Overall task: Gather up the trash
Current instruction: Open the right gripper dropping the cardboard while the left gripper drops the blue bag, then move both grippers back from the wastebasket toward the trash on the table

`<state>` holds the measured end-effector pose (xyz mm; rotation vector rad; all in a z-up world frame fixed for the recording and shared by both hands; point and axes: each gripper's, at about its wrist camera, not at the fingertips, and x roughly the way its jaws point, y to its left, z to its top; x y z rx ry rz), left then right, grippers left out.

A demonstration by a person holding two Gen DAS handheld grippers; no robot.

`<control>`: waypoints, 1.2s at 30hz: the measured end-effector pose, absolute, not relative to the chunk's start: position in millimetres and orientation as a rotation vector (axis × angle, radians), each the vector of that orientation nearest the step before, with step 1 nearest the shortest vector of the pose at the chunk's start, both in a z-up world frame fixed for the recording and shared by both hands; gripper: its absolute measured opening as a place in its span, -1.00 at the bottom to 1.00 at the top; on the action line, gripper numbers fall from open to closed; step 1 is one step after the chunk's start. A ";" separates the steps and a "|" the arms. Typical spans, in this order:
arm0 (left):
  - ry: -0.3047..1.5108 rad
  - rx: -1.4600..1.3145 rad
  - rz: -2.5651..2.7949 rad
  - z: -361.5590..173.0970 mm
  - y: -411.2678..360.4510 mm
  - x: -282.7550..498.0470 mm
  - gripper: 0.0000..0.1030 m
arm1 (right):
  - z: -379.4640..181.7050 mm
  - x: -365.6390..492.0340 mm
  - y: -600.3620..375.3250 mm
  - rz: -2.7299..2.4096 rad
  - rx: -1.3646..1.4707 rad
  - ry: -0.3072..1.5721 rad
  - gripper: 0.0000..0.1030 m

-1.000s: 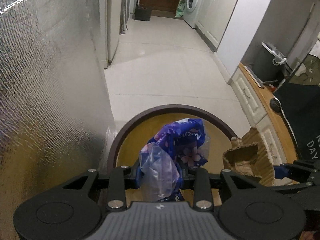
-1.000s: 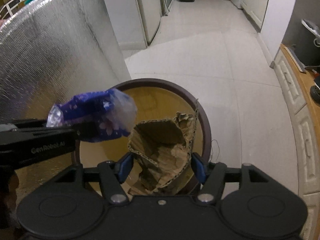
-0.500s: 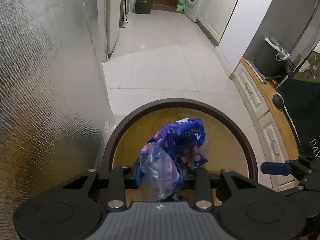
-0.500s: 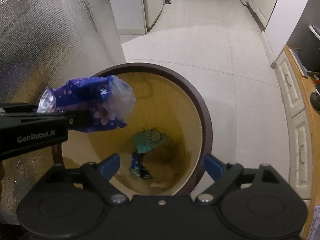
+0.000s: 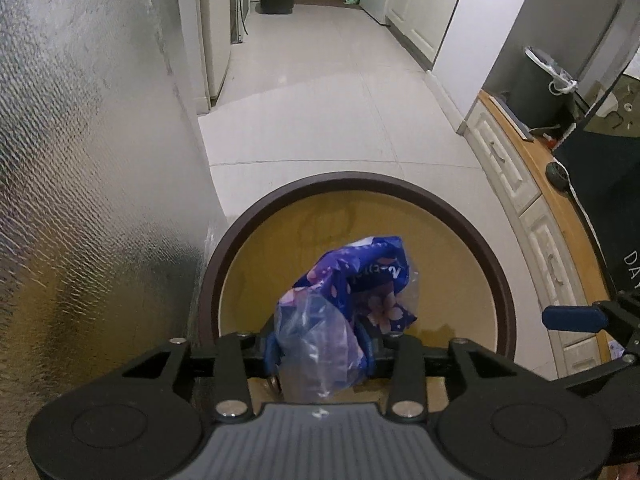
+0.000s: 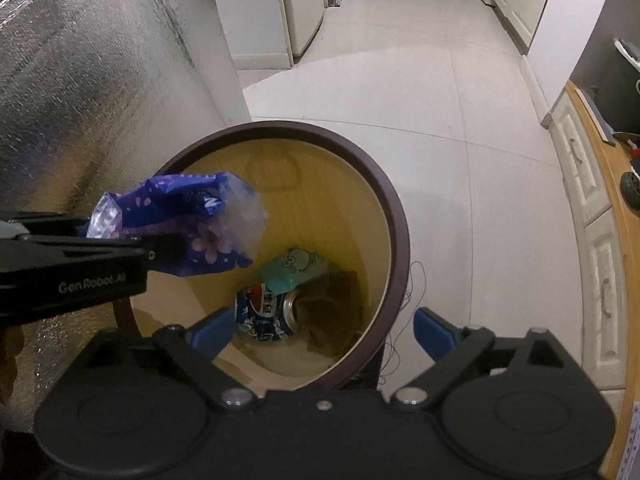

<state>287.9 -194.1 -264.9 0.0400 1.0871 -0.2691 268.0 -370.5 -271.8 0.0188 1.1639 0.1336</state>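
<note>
Left gripper point(image 5: 320, 350) jaws just easing apart, purple wrapper point(image 5: 352, 292) between them, over bin point(image 5: 496, 276) mouth — right gripper point(image 6: 320, 330) spread wide, empty; can point(image 6: 266, 314), cardboard point(image 6: 328, 312) at bin bottom.

Cardboard point(image 6: 324, 312) dropped into bin point(image 6: 396, 216); right hand-held gripper point(image 6: 320, 328) opened wide.

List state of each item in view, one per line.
left gripper: jaws just been opening, purple wrapper between them, over the bin
purple wrapper: crumpled, not yet dropped
right gripper: open, empty, jaws just been opening
bin: upright, no lid, trash at bottom
cola can: crushed, lying in bin
teal wrapper: in bin, partly on can
cardboard: in bin, beside can
</note>
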 end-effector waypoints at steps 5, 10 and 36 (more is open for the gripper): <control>1.077 0.035 -0.266 -259.6 -194.1 282.4 0.67 | -267.5 260.5 -371.8 0.135 0.036 1.161 0.96; 1.091 0.032 -0.272 -255.8 -191.2 277.4 0.93 | -266.5 256.1 -370.0 0.131 0.034 1.159 0.96; 1.118 0.066 -0.221 -242.4 -169.4 251.7 1.00 | -248.2 223.8 -379.5 0.046 0.053 1.141 1.00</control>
